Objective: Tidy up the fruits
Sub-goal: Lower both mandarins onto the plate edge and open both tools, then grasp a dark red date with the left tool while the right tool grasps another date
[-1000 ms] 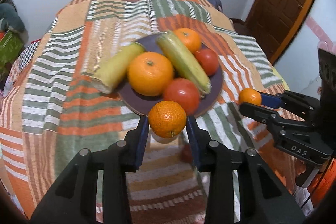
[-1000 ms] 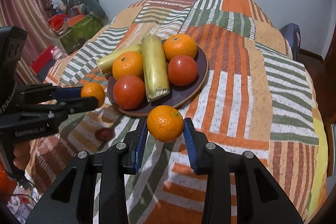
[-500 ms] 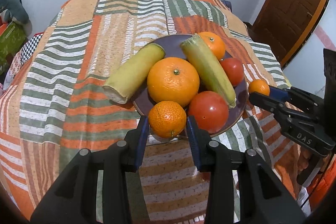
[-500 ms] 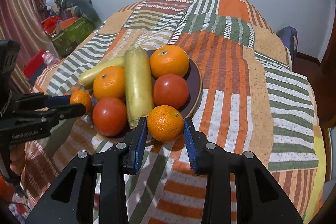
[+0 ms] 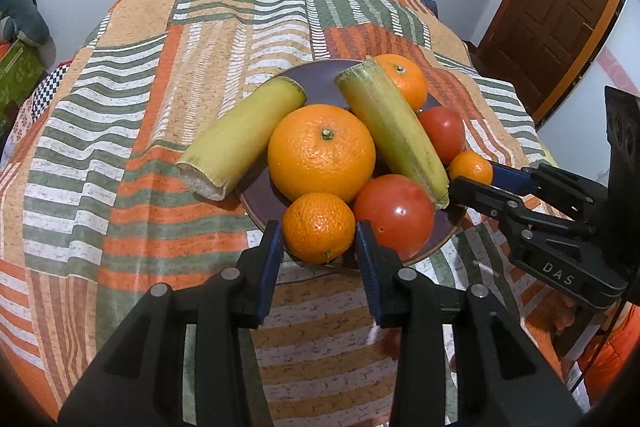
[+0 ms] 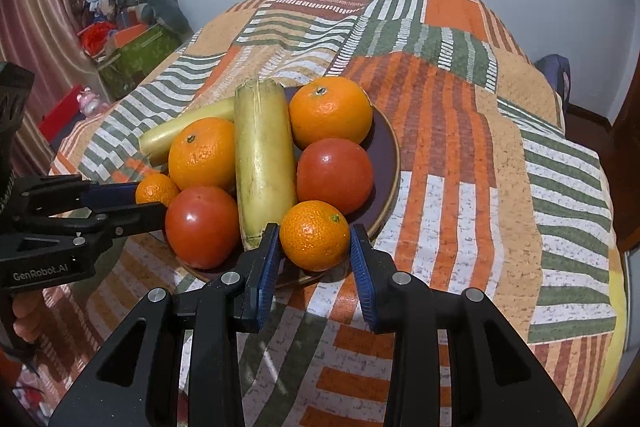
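Observation:
A dark plate (image 5: 320, 83) on a patchwork bedspread holds two large oranges, two tomatoes and two husked corn cobs. In the left wrist view my left gripper (image 5: 318, 231) is shut on a small mandarin (image 5: 319, 223) at the plate's near rim, beside the big orange (image 5: 322, 153) and a tomato (image 5: 394, 211). My right gripper (image 6: 314, 233) is shut on another small mandarin (image 6: 315, 235) at the plate's (image 6: 386, 147) near rim, in front of a cob (image 6: 262, 155). Each view shows the other gripper from the side: right gripper (image 5: 474, 179), left gripper (image 6: 158, 201). Whether the mandarins rest on the plate I cannot tell.
The striped bedspread (image 6: 460, 155) falls away at its edges all round. A brown door (image 5: 552, 11) stands at the right. Boxes and bags (image 6: 136, 39) sit on the floor to the left, by a curtain. A hand (image 6: 24, 315) holds the left gripper's handle.
Both grippers have come forward and down with their mandarins, from over the cloth in front of the plate to its near rim. The plate's fruit has not moved.

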### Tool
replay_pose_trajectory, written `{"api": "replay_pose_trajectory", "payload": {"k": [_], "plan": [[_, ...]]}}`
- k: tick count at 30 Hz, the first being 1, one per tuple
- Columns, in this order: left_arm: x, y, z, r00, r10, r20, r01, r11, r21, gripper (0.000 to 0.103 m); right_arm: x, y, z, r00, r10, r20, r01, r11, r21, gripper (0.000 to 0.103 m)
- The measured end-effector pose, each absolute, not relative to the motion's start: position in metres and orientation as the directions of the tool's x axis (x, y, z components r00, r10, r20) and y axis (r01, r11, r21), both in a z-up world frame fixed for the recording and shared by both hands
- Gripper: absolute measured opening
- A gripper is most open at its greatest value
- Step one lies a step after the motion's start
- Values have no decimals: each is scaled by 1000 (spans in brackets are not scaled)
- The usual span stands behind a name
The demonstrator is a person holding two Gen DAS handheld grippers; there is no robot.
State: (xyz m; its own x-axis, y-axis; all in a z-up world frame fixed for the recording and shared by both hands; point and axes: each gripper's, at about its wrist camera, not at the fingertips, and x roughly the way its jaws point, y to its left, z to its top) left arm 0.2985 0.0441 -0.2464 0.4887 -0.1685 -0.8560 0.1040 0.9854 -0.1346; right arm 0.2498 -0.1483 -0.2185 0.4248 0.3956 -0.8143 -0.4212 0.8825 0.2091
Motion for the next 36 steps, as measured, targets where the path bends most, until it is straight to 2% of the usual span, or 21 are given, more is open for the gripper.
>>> {"api": "replay_pose_trajectory", "payload": {"k": [5, 9, 18, 25, 36], "plan": [[298, 44, -246, 488, -151, -860, 94, 988, -120, 41, 251, -146, -218, 422, 379, -824, -428, 884, 187, 34], [293, 44, -242, 487, -151, -861, 92, 988, -121, 51, 250, -148, -215, 436, 364, -823, -414, 893, 176, 48], [266, 47, -208, 552, -138, -823, 85, 990, -109, 60, 234, -156, -185, 473, 376, -797, -428, 889, 165, 49], [238, 52, -184, 583, -129, -802, 68, 992, -110, 60, 204, -153, -168, 463, 393, -795, -457, 874, 166, 49], [192, 60, -176, 566, -133, -814, 61, 991, -120, 61, 168, -136, -190, 326, 432, -841, -472, 845, 252, 49]]}}
